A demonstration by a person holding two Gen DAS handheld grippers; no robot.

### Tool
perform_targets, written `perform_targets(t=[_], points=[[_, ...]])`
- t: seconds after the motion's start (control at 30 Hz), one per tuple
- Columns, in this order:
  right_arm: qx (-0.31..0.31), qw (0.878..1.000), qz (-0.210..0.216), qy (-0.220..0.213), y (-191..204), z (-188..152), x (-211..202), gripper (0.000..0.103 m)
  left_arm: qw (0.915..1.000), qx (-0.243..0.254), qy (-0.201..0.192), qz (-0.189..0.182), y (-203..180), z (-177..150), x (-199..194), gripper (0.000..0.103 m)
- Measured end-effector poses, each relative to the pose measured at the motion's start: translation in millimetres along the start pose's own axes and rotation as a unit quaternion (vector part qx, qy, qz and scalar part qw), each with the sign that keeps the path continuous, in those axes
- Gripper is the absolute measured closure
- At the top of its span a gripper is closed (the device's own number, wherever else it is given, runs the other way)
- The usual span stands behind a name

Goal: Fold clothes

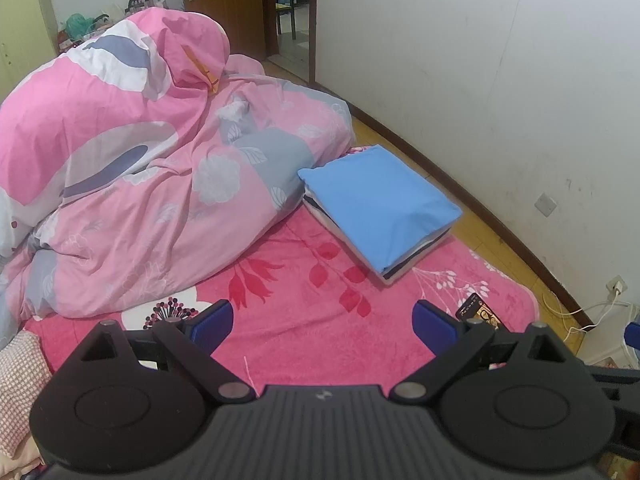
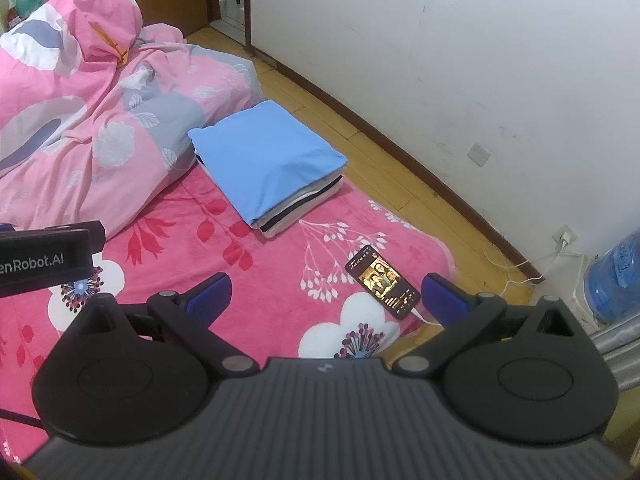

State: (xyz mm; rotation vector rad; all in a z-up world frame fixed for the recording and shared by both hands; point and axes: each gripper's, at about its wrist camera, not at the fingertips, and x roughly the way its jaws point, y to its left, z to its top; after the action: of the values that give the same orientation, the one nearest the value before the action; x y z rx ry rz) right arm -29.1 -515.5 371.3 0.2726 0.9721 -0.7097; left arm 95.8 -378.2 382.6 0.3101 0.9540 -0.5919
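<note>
Your left tool (image 1: 322, 316) and your right tool (image 2: 326, 291) both hover spread wide over the pink floral blanket (image 2: 256, 280), with nothing between their blue fingertips (image 2: 210, 292). The folded clothes sit in a neat stack (image 2: 268, 160) with a blue piece on top, ahead of you on the blanket, touching the heaped pink duvet (image 1: 132, 168) on its left. A lit phone (image 2: 382, 282) lies just beside your right tool's right finger, well apart from the stack.
</note>
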Motion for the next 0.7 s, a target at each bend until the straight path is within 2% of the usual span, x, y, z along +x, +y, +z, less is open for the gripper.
perform_targets(t=[0.7], points=[[-0.002, 1.000, 0.002, 0.001, -1.4, 1.4, 1.1, 0.001, 1.0000, 0.002, 0.003, 0.003, -3.5, -2.7, 1.4, 0.006]])
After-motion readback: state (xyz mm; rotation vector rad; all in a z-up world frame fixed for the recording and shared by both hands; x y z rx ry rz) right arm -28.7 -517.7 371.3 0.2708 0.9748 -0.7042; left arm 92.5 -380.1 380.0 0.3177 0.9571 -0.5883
